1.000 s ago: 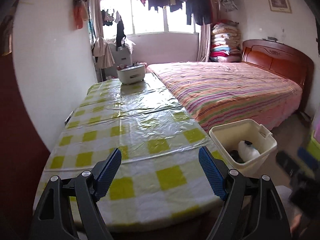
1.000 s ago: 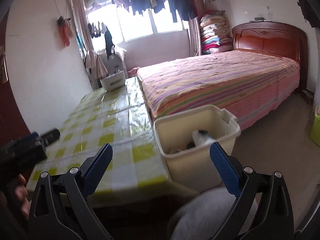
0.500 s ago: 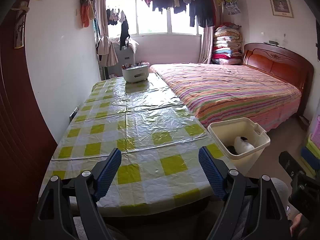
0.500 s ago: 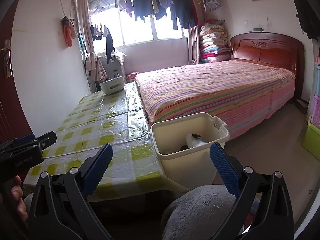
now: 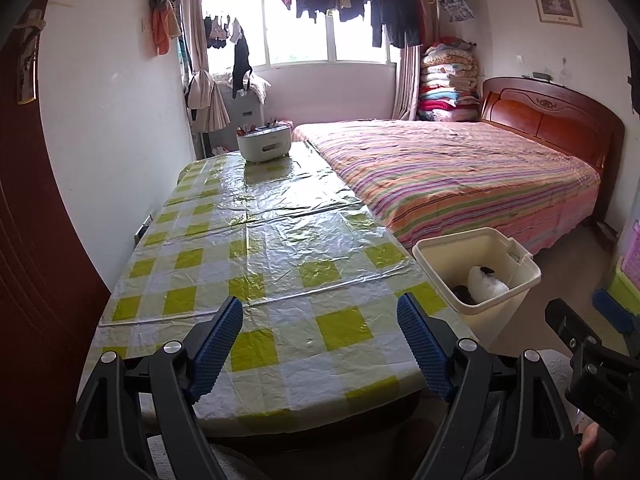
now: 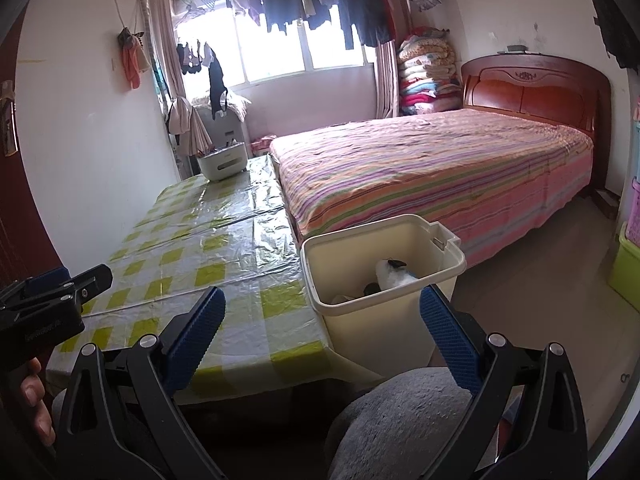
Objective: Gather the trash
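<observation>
A cream plastic bin [image 5: 496, 308] [image 6: 400, 320] stands on the floor at the table's near right corner. Inside it lie a white crumpled piece of trash [image 5: 486, 284] [image 6: 394, 276] and a dark item [image 5: 463, 293] [image 6: 372, 289]. My left gripper [image 5: 320, 344] is open above the near end of the table with the yellow-checked cloth [image 5: 256, 248], nothing between its blue pads. My right gripper [image 6: 322, 332] is open too, held low in front of the bin, empty. The table top near me shows no loose trash.
A white organiser box [image 5: 264, 145] [image 6: 222, 164] stands at the table's far end. A bed with a striped cover [image 5: 460, 176] [image 6: 432, 160] runs along the table's right side. A person's grey-clad knee [image 6: 400, 412] is below the right gripper. Coloured storage boxes [image 6: 628, 264] stand at the right wall.
Both grippers have pulled back and risen from the table and bin, so more of the room shows. Both stay open and empty.
</observation>
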Motion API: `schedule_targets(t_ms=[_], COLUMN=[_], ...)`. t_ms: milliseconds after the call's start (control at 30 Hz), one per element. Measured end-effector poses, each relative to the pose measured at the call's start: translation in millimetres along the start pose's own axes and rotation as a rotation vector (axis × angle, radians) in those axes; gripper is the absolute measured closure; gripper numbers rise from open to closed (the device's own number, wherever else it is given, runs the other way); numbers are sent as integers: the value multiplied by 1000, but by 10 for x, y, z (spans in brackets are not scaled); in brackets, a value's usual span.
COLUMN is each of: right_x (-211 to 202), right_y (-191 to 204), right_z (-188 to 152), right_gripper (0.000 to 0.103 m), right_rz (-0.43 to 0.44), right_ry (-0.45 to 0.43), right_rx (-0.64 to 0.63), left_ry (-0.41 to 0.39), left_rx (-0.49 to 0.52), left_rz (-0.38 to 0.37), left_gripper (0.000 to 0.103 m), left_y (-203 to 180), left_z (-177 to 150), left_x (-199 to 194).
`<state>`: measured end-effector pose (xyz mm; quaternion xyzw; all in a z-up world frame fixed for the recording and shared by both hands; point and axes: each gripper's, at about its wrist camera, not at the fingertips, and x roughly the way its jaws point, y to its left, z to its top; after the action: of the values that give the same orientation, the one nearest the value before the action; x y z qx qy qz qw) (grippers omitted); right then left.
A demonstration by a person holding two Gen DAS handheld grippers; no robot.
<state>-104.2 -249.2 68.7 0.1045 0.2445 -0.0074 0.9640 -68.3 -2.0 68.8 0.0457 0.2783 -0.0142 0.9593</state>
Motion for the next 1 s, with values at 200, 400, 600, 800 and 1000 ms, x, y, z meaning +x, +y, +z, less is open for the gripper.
schedule_targets(t_ms=[200, 400, 600, 800, 1000], right_x=[105, 265, 425, 633, 764], right_y=[-2, -24, -24, 19, 185], right_z=[9, 6, 15, 11, 11], right_gripper=[7, 7, 7, 7, 7], right_rz=[-1, -2, -30, -58, -109], right_ry=[11, 32, 49, 80, 109], right_rx=[4, 13, 23, 25, -11], left_ry=[21, 41, 66, 79, 87], left_rx=[16, 27, 31, 47, 53], left_rz=[-4, -15, -33, -55, -91], left_gripper=[26, 26, 26, 26, 26], left_y=[-46, -72, -86, -78, 0], left_z=[10, 22, 58, 73, 36], left_x=[104, 199, 345, 488, 624])
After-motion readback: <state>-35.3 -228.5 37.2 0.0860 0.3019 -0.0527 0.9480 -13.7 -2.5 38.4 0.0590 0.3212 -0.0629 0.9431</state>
